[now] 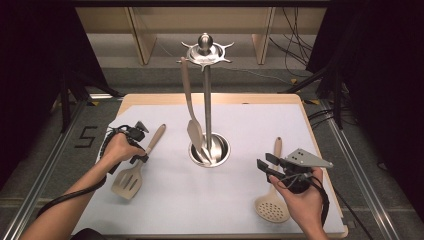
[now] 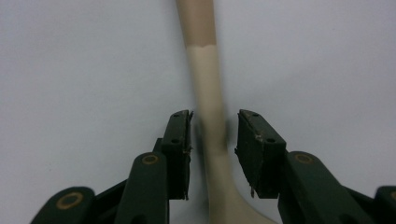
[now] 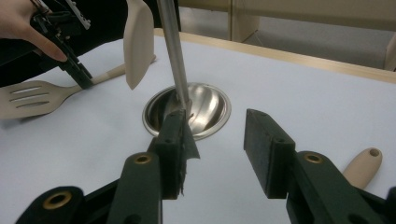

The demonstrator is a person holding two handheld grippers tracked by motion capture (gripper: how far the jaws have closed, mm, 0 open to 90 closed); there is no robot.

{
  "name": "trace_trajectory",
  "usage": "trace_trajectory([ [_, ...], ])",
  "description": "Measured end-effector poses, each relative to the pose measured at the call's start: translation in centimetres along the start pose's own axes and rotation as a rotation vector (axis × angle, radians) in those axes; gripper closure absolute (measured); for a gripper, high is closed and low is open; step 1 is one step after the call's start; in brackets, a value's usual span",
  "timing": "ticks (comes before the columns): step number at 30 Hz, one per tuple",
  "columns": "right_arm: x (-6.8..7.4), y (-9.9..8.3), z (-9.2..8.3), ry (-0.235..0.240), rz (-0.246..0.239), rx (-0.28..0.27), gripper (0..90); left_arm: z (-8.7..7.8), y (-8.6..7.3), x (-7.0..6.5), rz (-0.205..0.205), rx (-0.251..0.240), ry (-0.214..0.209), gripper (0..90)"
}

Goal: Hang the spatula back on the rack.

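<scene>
Left gripper view: my left gripper [image 2: 214, 140], jaws open, straddles the slotted spatula [image 1: 131, 175] handle lying on the table; closing comes next, presumably. My right gripper [image 3: 219, 144] hovers open, empty.

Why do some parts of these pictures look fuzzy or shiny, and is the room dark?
High view: the table is lit, the surroundings fall nearly black. Left gripper view: the spatula handle is soft and blurred, being so close, while the jaws look sharper. Right gripper view: the steel stand base glares with reflections, and the background is a little soft.
</scene>
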State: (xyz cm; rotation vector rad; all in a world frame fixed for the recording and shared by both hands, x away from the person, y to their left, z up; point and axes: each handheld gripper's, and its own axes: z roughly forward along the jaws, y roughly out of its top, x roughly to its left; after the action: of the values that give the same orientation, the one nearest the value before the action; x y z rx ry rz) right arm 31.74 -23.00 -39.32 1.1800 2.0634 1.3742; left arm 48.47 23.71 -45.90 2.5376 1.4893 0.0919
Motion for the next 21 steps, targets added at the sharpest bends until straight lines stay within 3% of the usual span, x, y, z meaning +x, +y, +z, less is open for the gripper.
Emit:
trace_trajectory([
  [11,0.0,-0.1,0.0,-0.002,-0.002,-0.005,59.7,0.2,0.5,0.3,-0.005,0.042,0.003,68.3],
  [12,0.0,-0.1,0.0,0.002,-0.002,0.002,59.7,0.3,0.6,0.2,-0.019,0.043,0.007,69.1],
  [14,-0.1,-0.1,0.2,0.007,-0.008,-0.013,59.7,0.2,0.9,0.3,0.013,0.085,0.016,69.4],
  [18,0.0,-0.1,0.2,0.015,-0.008,-0.004,59.7,0.3,1.3,-0.4,0.044,0.11,0.043,72.6],
  [21,-0.2,-0.1,0.1,0.006,-0.024,0.002,59.6,0.2,1.5,-0.4,0.038,0.13,0.046,74.9],
])
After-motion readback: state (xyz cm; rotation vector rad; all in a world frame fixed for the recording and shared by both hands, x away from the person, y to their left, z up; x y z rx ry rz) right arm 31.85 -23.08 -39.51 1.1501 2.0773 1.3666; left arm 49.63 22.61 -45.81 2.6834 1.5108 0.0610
